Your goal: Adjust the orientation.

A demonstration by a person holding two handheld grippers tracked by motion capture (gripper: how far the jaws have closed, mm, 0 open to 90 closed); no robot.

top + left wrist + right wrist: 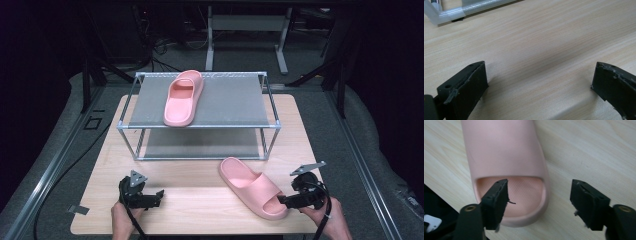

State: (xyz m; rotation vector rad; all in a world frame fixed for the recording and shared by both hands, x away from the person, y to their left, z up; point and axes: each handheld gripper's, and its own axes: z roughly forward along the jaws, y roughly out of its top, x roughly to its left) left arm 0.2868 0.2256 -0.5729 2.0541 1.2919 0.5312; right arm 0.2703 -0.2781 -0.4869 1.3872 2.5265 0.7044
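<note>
The right gripper (281, 201) was seen at the near right of the wooden table (200, 200), held in the person's right hand (327, 220). Its jaws were parted about halfway, and no pad was pressed on anything. Directly ahead of them lay a pink slipper (252, 186), its open toe end turned toward the tool. In the right gripper view the slipper (506, 165) was seen with one jaw set over the toe opening and the other out over bare wood beside the sole; the slipper's strap rose just beyond the tips. Whether the inner jaw touched the rim could not be told.

The left gripper (161, 194) was held low over the table at the near left, well apart from that slipper, its jaws spread wide with only wood grain between them. Beyond it, a corner of a metal-framed rack (441, 15) was seen. On the rack's top shelf (230, 105), far ahead of both tools, a second pink slipper (182, 97) was laid.
</note>
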